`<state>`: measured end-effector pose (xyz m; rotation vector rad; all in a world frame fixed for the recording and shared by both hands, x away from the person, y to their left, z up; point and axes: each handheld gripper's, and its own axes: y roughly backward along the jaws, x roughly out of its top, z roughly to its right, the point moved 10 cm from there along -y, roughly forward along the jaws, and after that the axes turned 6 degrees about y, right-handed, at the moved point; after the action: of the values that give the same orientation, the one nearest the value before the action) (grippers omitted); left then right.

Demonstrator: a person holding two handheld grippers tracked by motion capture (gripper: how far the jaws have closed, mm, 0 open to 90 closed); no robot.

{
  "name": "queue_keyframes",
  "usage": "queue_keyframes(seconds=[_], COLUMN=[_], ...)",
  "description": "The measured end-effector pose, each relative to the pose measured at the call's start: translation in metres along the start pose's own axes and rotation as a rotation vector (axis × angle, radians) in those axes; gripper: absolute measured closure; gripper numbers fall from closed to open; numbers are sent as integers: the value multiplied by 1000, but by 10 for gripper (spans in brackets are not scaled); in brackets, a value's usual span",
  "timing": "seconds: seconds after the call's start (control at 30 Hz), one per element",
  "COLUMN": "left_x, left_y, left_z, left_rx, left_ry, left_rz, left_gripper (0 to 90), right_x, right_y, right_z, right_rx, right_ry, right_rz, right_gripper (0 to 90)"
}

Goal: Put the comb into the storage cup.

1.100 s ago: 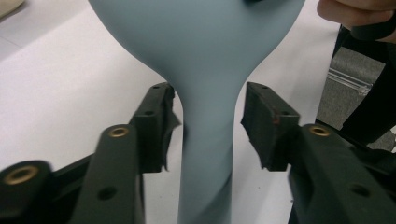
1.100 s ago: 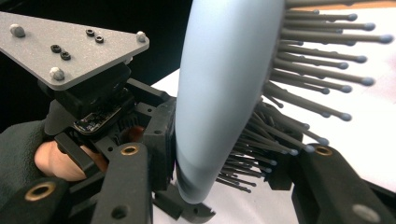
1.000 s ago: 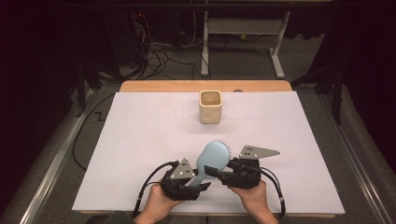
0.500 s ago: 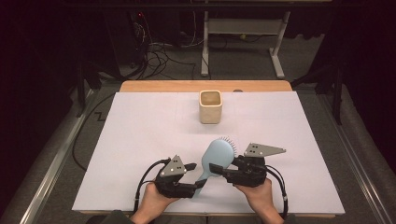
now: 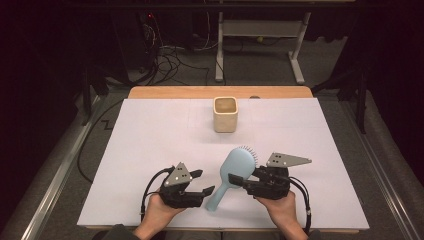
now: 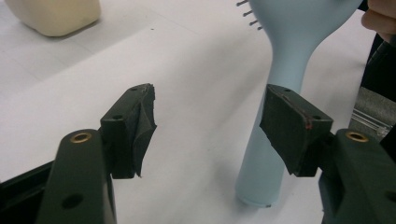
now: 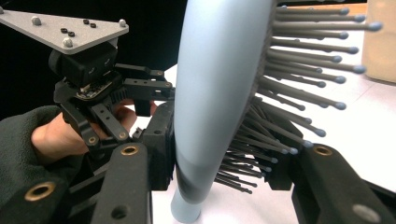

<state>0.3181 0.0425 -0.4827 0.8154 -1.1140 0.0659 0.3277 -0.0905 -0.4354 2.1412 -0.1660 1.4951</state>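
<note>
At the near edge of the white surface [image 5: 150, 130], the right gripper [image 5: 240, 181] clamps a light-blue hairbrush [image 5: 231, 172] at the base of its head, one jaw on the smooth back, the other among the bristles, as the right gripper view shows. The handle's tip rests on the surface. In the left gripper view, the left gripper [image 6: 205, 126] has just been opening; its jaws stand wide and empty, the handle just beyond the right one. A cream cup [image 5: 225, 114] stands well apart near the far edge; its contents cannot be made out.
</note>
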Motion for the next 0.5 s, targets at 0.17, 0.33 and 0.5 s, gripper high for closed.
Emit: queue_keyframes(seconds=[0.17,0.33,0.5], left_x=[-1,-1,-1], left_y=[9,19,29], left_z=[-9,-20,-30], left_rx=[20,42,62], left_ry=[14,21,36], left_rz=[17,47,68], left_gripper=[333,335,333], right_x=[1,2,2], right_y=[3,6,9], right_z=[3,4,6], right_rx=[-7,-11,-16], right_ry=[-8,-9,-10], right_rz=[-1,-1,-2], right_gripper=[552,551,551])
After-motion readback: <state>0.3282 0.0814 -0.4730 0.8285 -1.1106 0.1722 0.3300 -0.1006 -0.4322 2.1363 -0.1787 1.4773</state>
